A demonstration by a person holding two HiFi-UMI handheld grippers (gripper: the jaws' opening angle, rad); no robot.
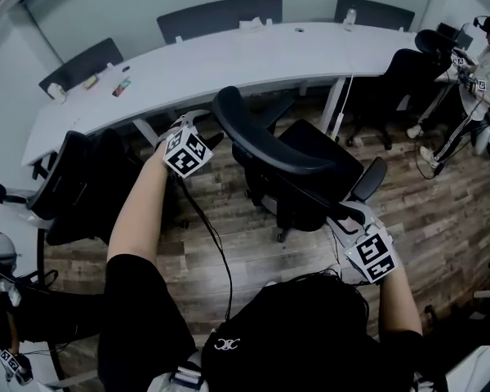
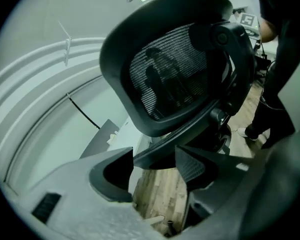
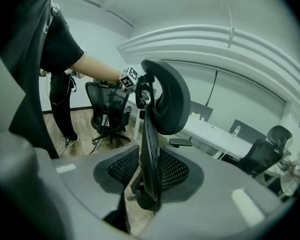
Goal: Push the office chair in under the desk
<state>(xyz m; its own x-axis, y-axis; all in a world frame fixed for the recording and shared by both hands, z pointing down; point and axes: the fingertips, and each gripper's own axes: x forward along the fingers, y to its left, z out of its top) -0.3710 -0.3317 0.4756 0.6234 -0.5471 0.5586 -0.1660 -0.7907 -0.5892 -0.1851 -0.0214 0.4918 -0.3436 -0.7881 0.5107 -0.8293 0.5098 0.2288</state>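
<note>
The black office chair [image 1: 310,170] stands on the wood floor, turned at an angle, a little out from the long curved white desk [image 1: 229,64]. My left gripper [image 1: 206,127] is at the left end of its backrest top. In the left gripper view the jaws [image 2: 152,171] stand open, with the dark rim [image 2: 157,156] under the mesh headrest [image 2: 175,69] between their tips. My right gripper [image 1: 349,212] is at the backrest's right edge. In the right gripper view the jaws [image 3: 150,176] are shut on the thin backrest edge [image 3: 150,149], with a mesh pad against each side.
Another black chair [image 1: 73,186] stands at the left by the desk, and one more [image 1: 408,72] at the right end. Chair backs [image 1: 220,15] line the desk's far side. A person [image 1: 486,80] stands at the far right. Small items [image 1: 121,86] lie on the desk.
</note>
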